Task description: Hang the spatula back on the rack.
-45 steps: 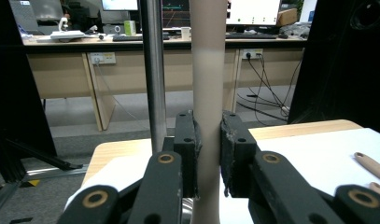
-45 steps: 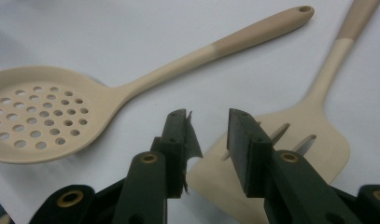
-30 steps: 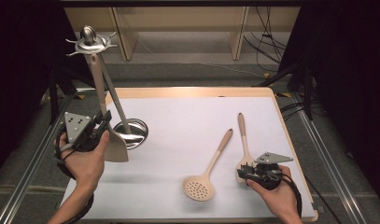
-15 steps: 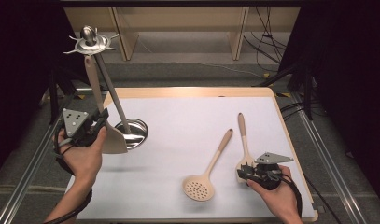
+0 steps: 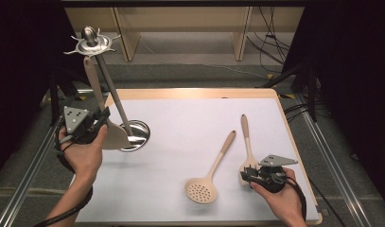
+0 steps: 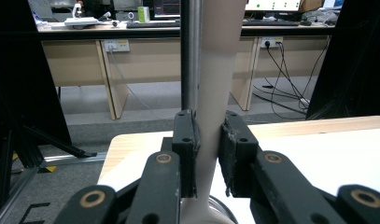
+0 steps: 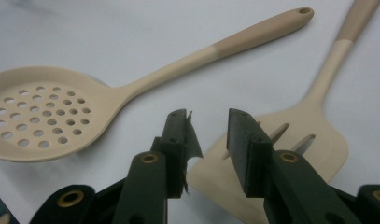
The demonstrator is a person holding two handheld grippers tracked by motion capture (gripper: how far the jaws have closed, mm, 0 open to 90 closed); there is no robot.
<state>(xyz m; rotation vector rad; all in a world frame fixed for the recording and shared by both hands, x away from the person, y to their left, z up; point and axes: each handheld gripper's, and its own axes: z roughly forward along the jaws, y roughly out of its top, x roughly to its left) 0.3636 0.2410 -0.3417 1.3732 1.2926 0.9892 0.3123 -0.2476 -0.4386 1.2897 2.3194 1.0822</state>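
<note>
At the near left, the left gripper (image 6: 207,154) is pinching the light, stiff spatula (image 5: 99,97) by its slim handle beside the stand (image 5: 133,135), while the right gripper (image 7: 210,140) is hovering open.

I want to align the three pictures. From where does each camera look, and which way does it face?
High view: above the person's side, facing forward and down on the table; both forearms, left tongs and right tongs show.
Left gripper view: on the left tongs, looking level past the clamped spatula and stand pole.
Right gripper view: on the right tongs, looking down at the skimmer and slotted turner.
Shared: high and right gripper views show skimmer and turner.
</note>
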